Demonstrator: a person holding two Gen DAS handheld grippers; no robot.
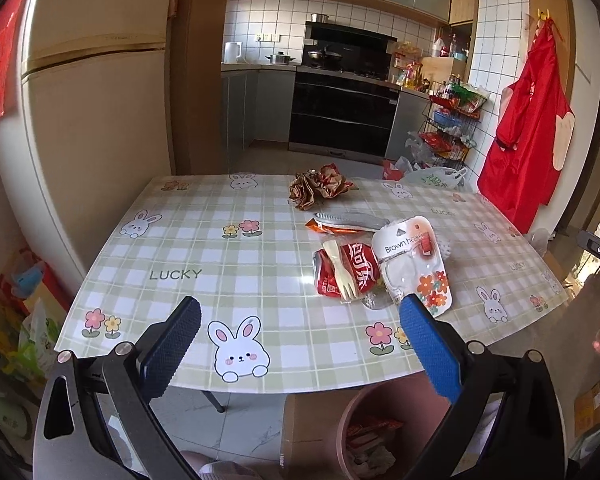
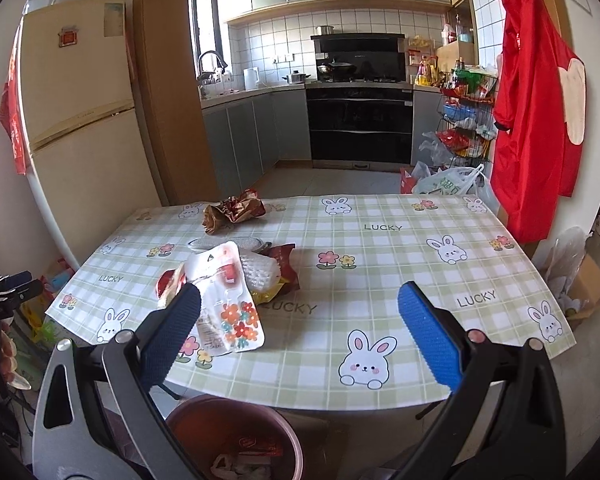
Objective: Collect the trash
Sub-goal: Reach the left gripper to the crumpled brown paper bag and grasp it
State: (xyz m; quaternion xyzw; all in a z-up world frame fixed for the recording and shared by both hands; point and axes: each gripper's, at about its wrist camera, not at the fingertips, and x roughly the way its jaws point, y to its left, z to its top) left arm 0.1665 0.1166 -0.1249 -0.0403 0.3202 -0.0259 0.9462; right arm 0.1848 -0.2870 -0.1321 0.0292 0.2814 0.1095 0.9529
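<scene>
Several pieces of trash lie clustered on the counter (image 1: 172, 240), toward its middle and far side; both grippers hold nothing.

1. Crumpled brown-and-red wrapper (image 1: 320, 188): far edge of the counter, apart from the rest.
2. Grey flat object (image 1: 348, 219): lies across an orange wrapper (image 1: 320, 227), between item 1 and the main heap.
3. Crushed red can (image 1: 352, 274): on its side, a cream plastic fork (image 1: 342, 274) resting over it.
4. White blister pack with a flower print (image 1: 416, 264): leans on the can, overlapping clear plastic beneath. Probably the first pick, being topmost and nearest.
5. Bin (image 2: 236, 440): on the floor just below the near counter edge, some wrappers already inside. Placed, by judgement, so that items need only a short carry off the edge.
6. Left gripper (image 1: 300, 344): jaws spread wide, released, hovering over the near edge beside the heap.
7. Right gripper (image 2: 300, 340): jaws likewise released; its left finger overlaps the blister pack in view, contact not discernible.
</scene>
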